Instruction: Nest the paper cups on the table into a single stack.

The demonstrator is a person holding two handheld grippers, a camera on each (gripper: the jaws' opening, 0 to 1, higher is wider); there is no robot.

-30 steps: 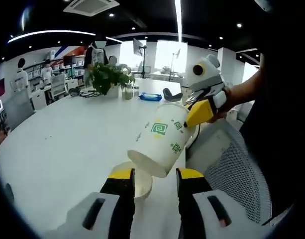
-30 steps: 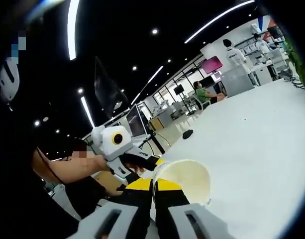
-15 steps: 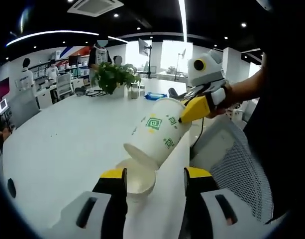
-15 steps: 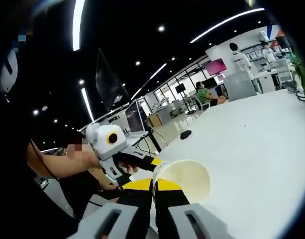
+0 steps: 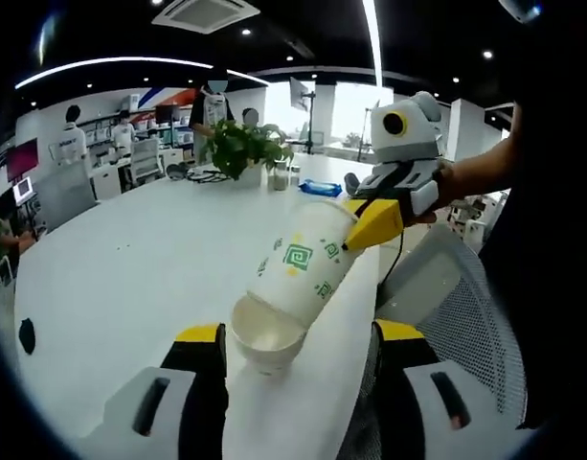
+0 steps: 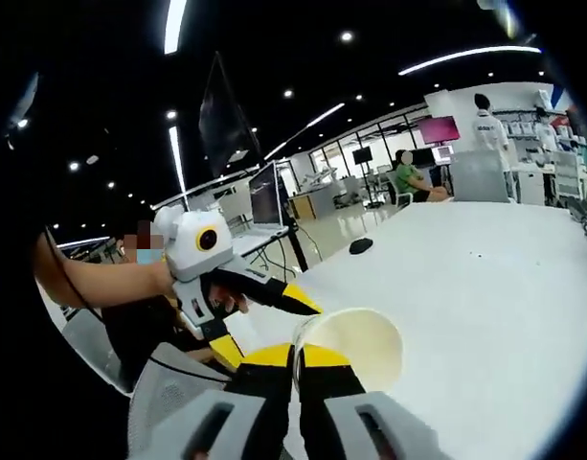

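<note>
1. In the left gripper view, the left hand-held gripper (image 5: pixel 298 350) rises from the bottom edge, its jaws apart either side of an empty paper cup (image 5: pixel 264 337) standing on the white counter (image 5: pixel 130 259).
2. At frame centre, a printed cup (image 5: pixel 307 264) tilts base-down into that cup's mouth.
3. The right hand-held gripper (image 5: pixel 372 223), upper right, is clamped on the printed cup's rim.
4. A potted plant (image 5: pixel 237 149) stands at upper centre.

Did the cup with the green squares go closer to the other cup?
Yes. In the left gripper view the printed cup, pinched by the right gripper, has dropped toward the cup on the table; its base now sits at that cup's mouth.
</note>
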